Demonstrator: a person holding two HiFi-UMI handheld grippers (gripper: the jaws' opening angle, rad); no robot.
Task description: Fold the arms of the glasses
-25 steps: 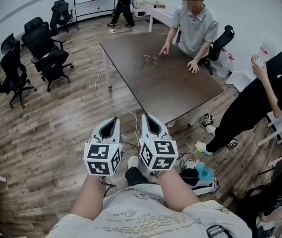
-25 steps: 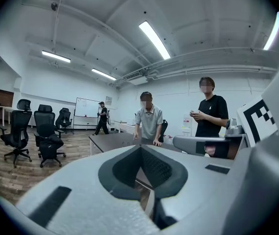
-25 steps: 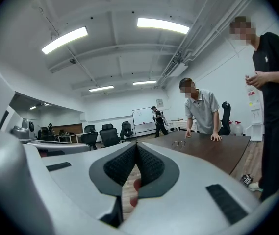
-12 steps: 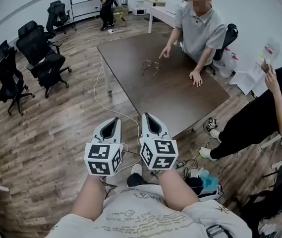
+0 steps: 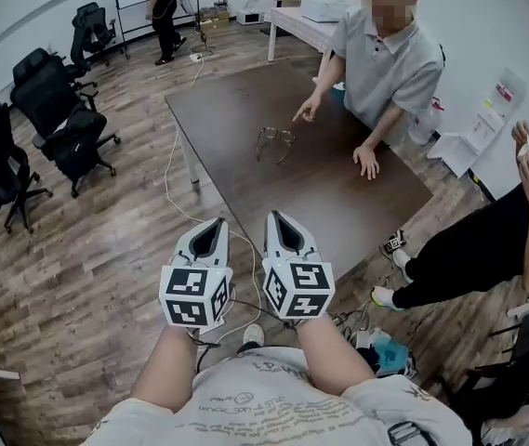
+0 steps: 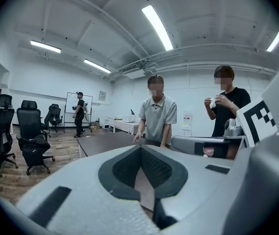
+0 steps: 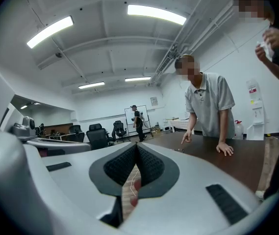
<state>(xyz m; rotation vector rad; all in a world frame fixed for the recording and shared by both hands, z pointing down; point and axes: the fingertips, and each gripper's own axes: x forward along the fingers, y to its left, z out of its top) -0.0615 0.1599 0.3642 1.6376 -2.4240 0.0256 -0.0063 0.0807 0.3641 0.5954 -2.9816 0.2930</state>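
A pair of glasses [image 5: 274,140] with its arms spread lies on the dark brown table [image 5: 245,110], far ahead of me. A person in a grey shirt [image 5: 390,59] leans on the table and points a finger at the glasses. My left gripper [image 5: 216,225] and right gripper [image 5: 271,218] are held side by side in front of my chest, short of the table's near corner. Both are shut with nothing between the jaws. In the right gripper view the glasses [image 7: 182,150] show as a tiny speck on the table top.
Black office chairs [image 5: 55,110] stand at the left on the wood floor. A white cable [image 5: 176,193] trails across the floor by the table leg. A person in black [image 5: 487,230] sits at the right; another person [image 5: 164,7] walks at the back near a whiteboard.
The view has drawn closer to the table, so the table and glasses sit lower in the frame. The grippers keep their place before my chest. The far person walked left.
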